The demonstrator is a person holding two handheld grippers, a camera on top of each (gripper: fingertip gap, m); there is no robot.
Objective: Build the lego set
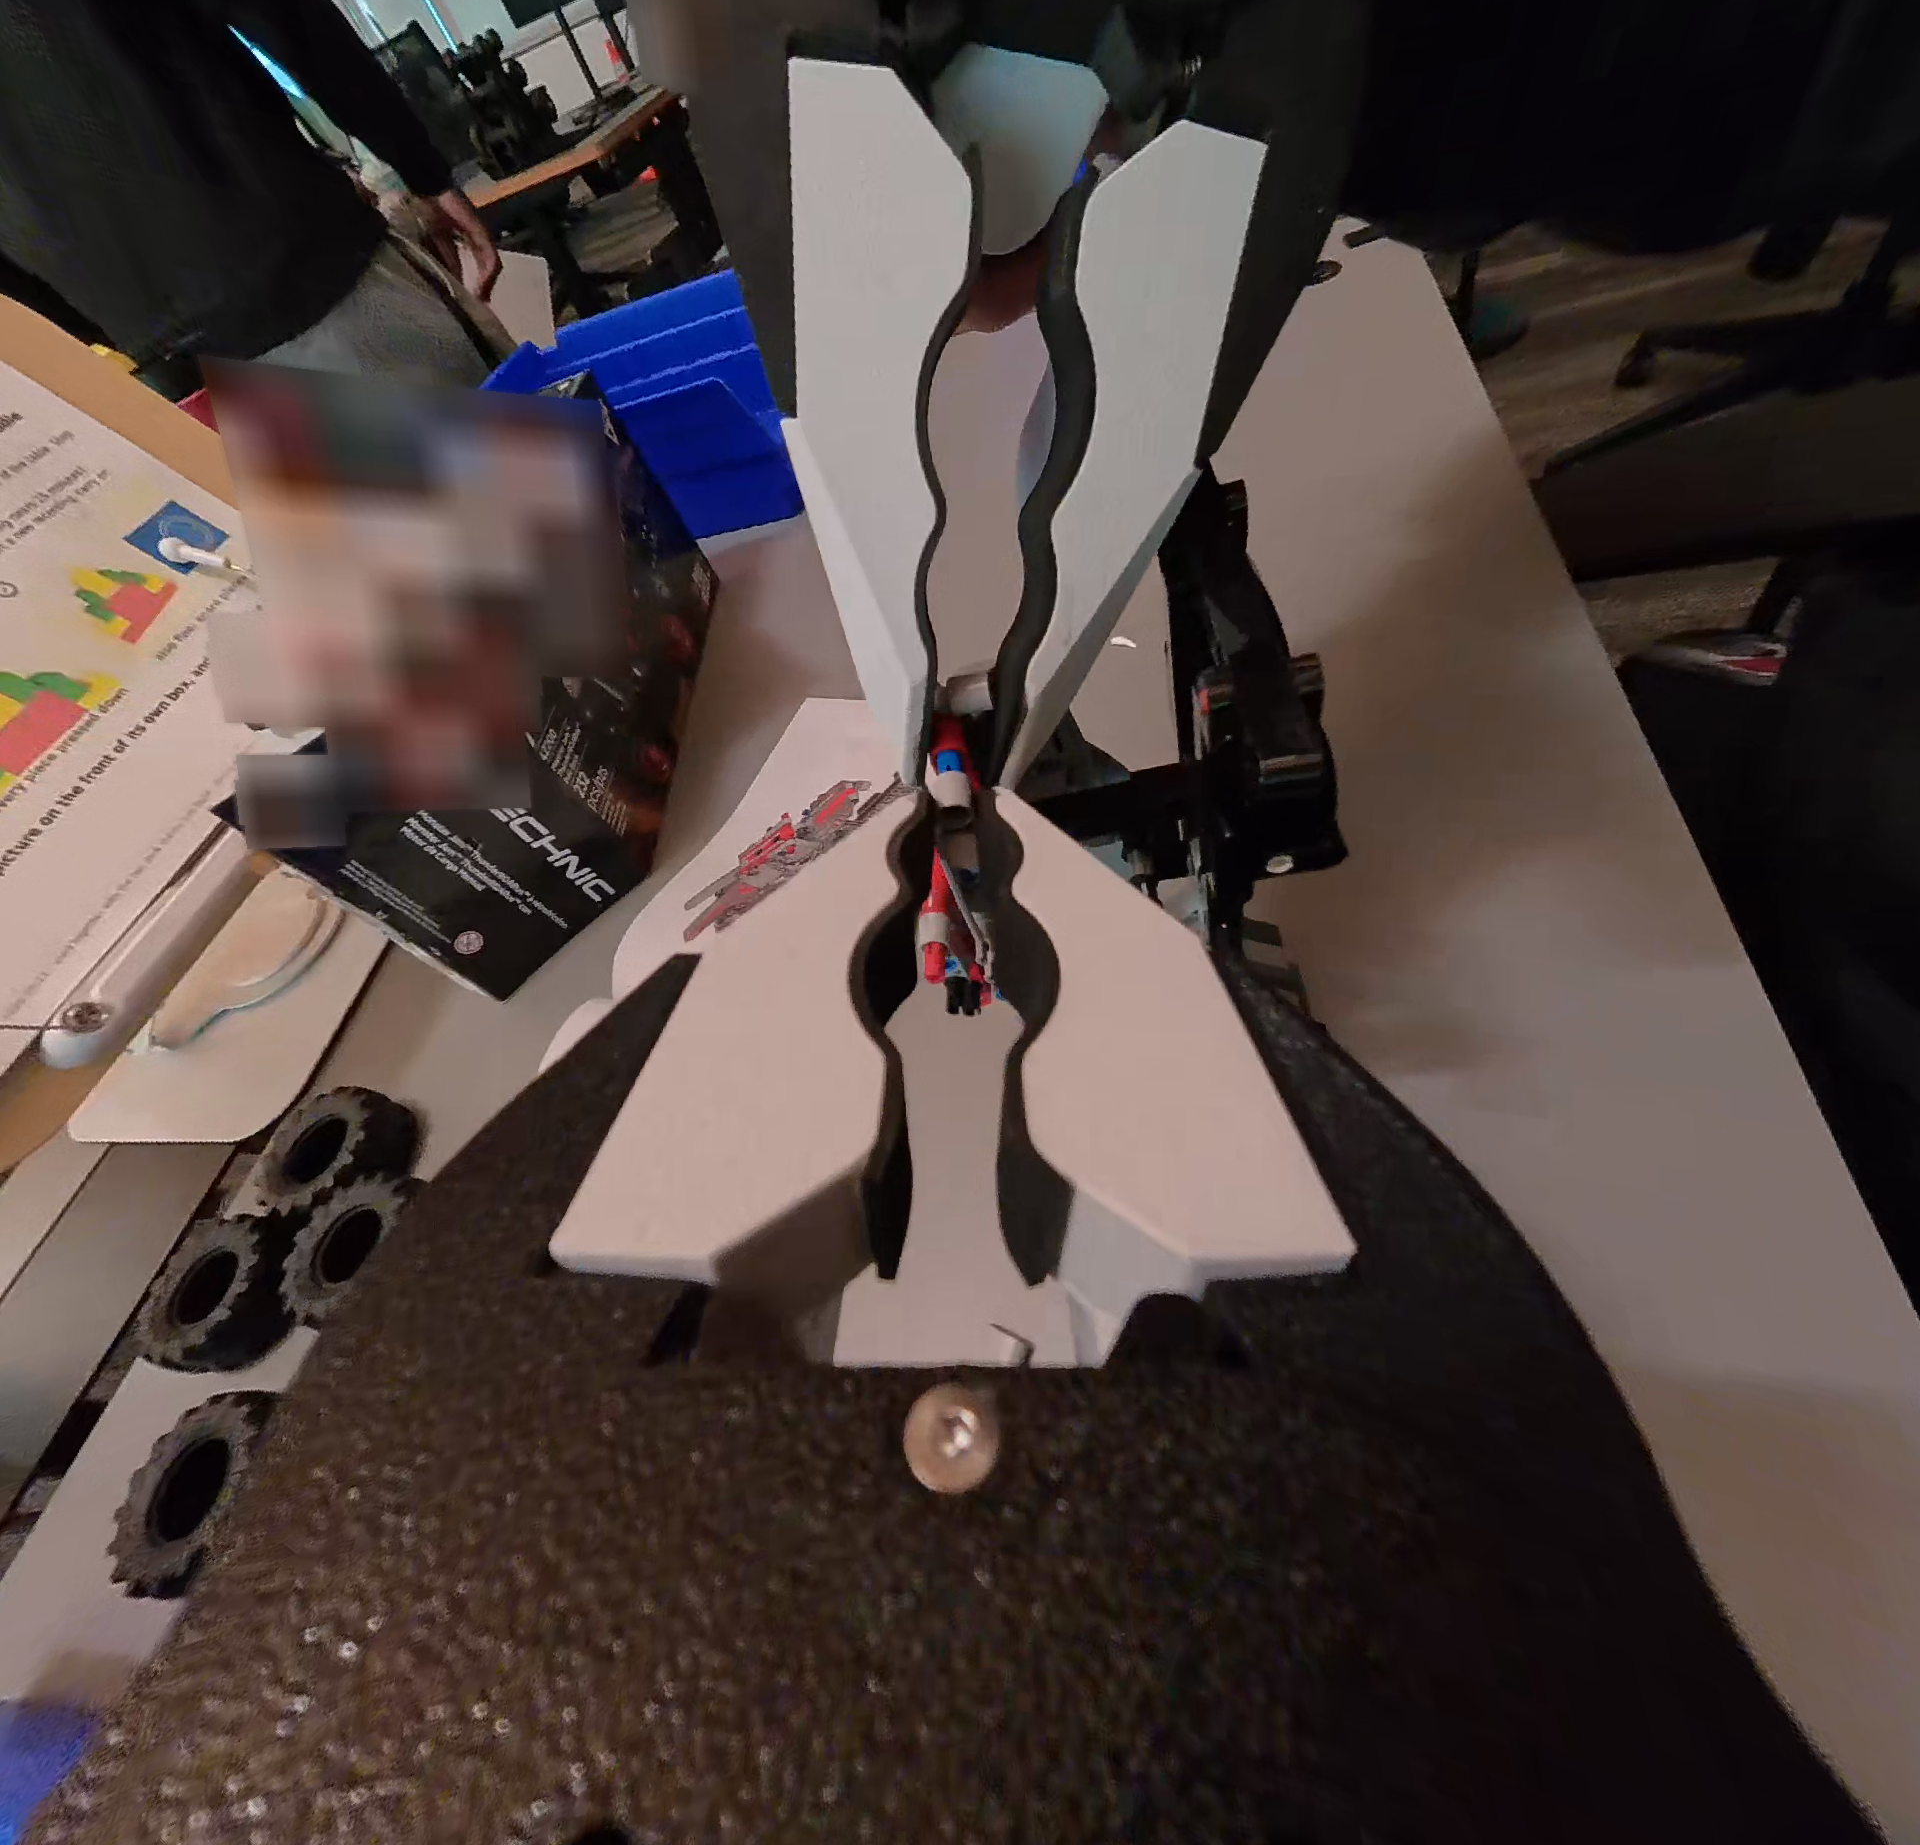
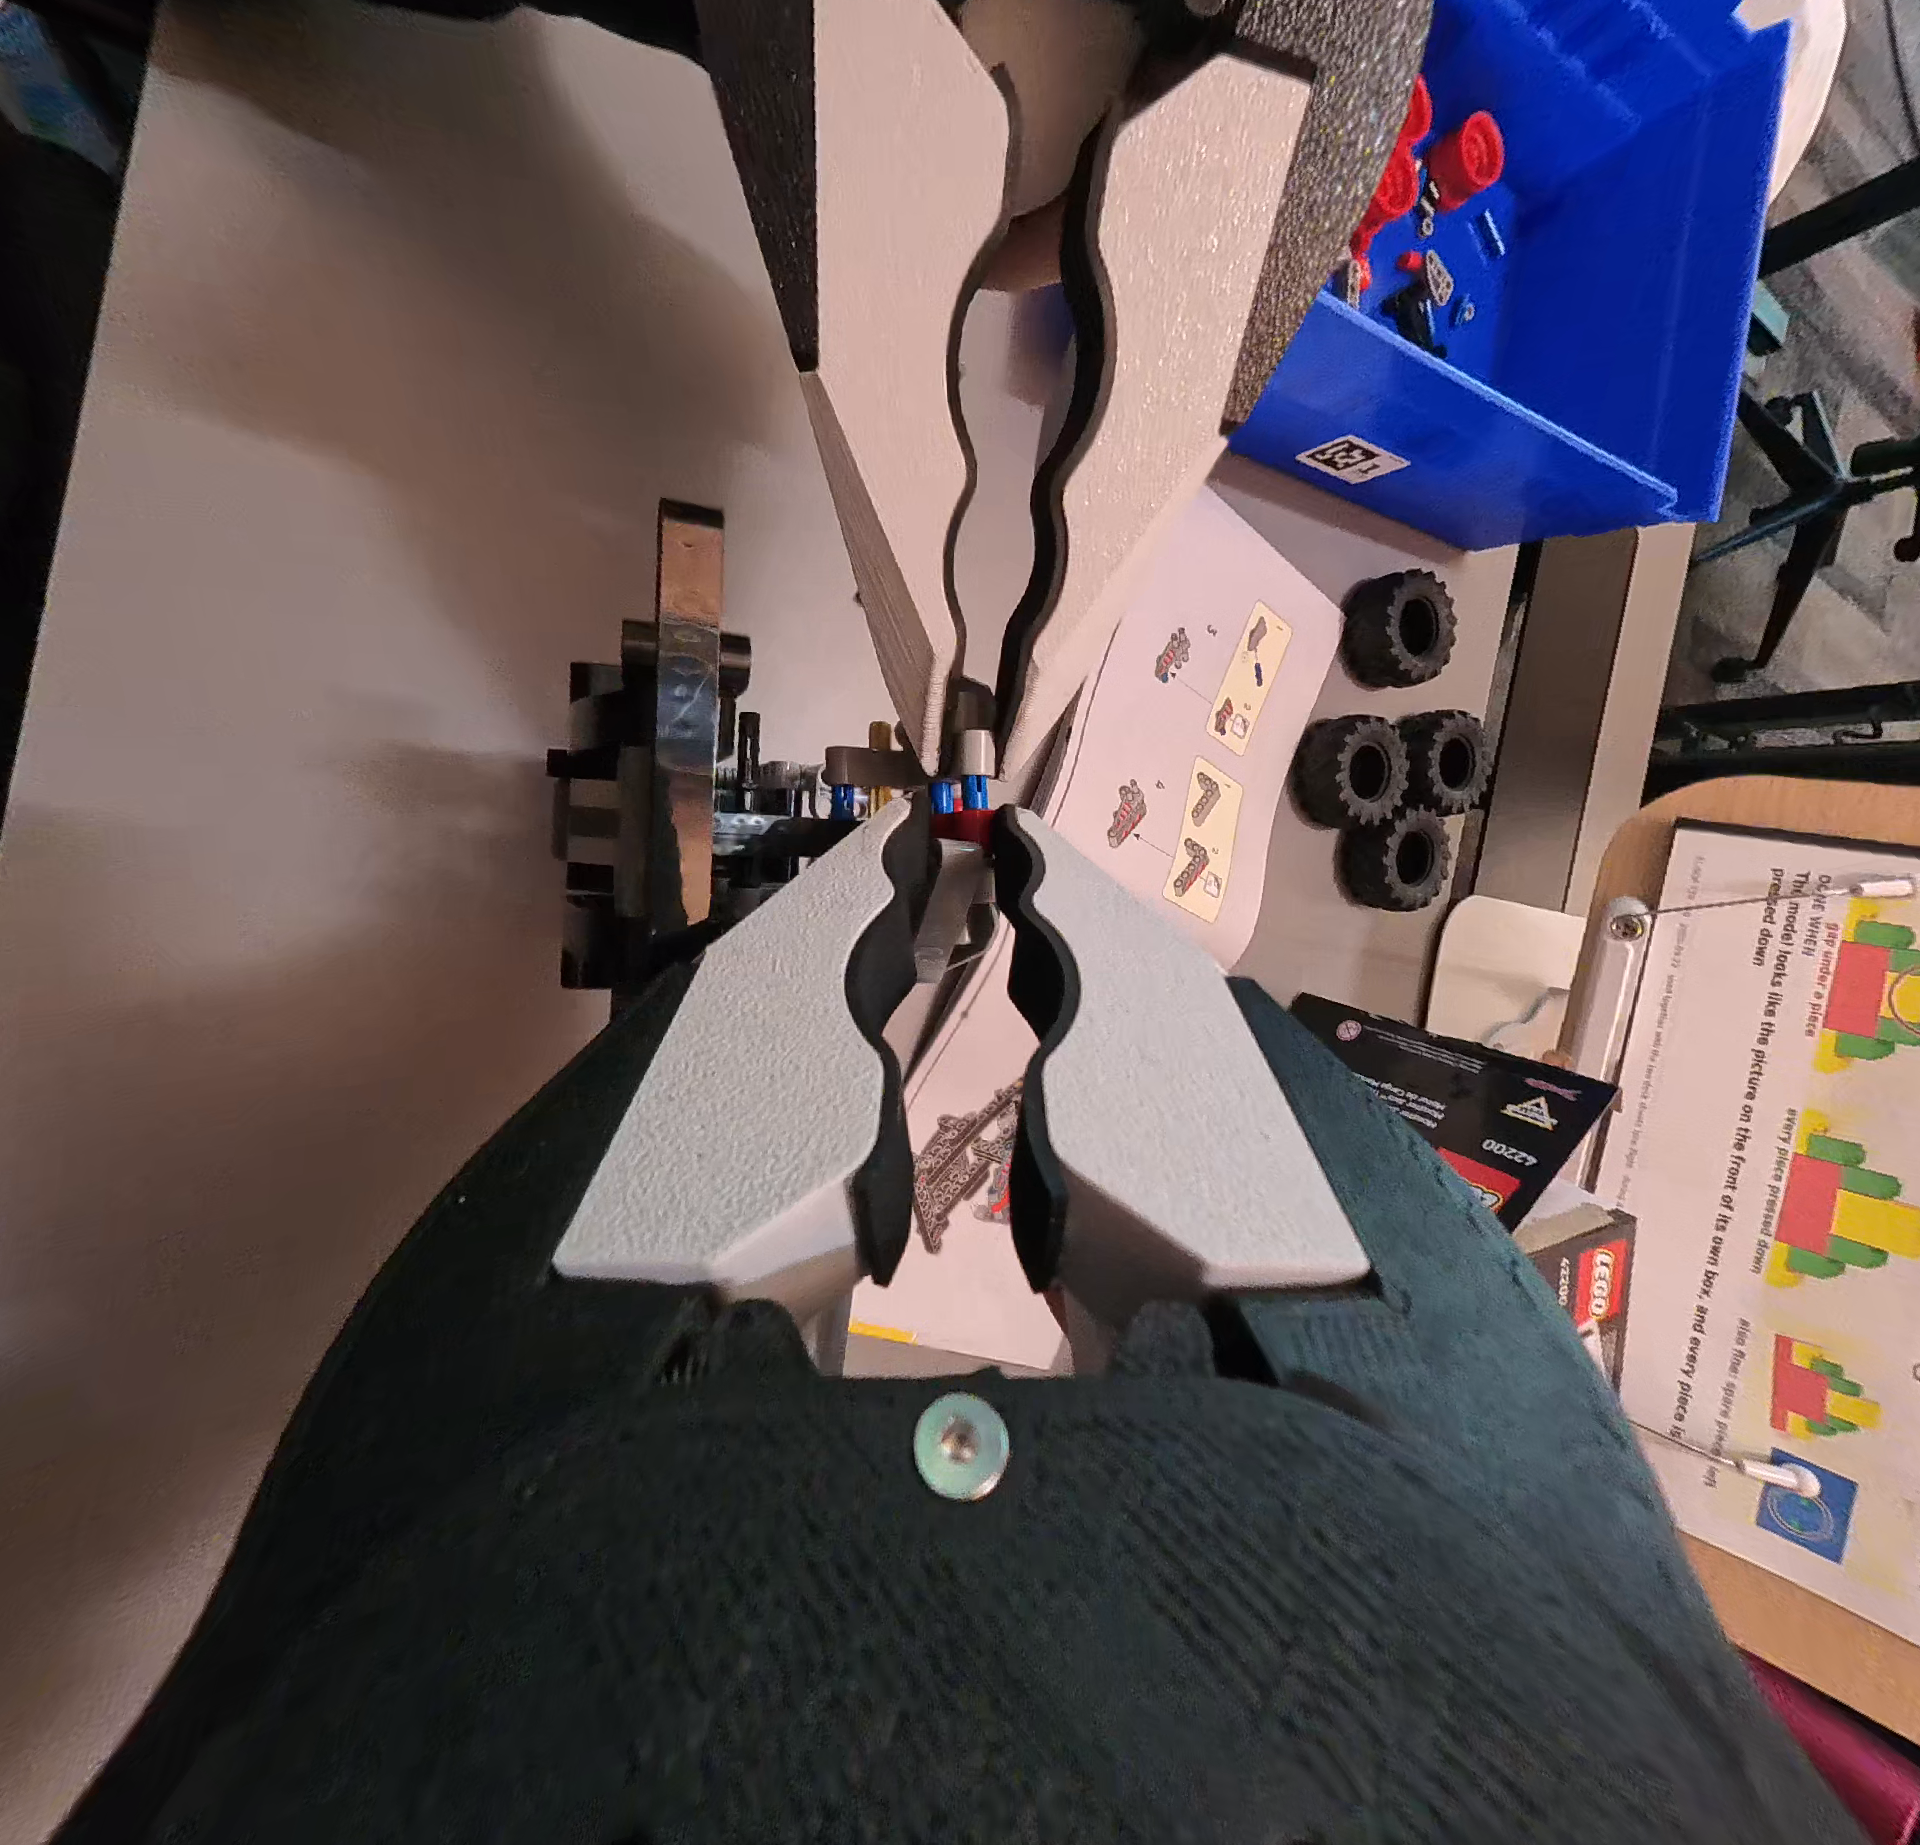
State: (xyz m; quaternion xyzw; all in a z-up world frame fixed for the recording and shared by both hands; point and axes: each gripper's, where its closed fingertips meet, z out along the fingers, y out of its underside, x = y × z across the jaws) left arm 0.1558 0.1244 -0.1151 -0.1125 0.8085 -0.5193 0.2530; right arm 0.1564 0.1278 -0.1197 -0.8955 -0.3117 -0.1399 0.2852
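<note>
Blue bin (image 2: 1538, 382) at table's far edge: red wheel hubs (image 2: 1470, 159) and small loose dark and blue parts on its floor. Dark set box (image 1: 540, 756) stands just beside the bin; its contents not visible.

Left gripper (image 1: 954, 808) and right gripper (image 2: 961, 824) meet tip to tip above the open instruction booklet (image 2: 1195, 715). Both are narrowed to a slim gap at the tips, each pinching the same small red, blue and grey subassembly (image 1: 948, 902) held between them, off the table.

Black chassis assembly (image 1: 1247, 756) sits on the white table (image 1: 1507, 912) just beside the grippers. Four black tyres (image 2: 1392, 746) lie clustered near the booklet.
</note>
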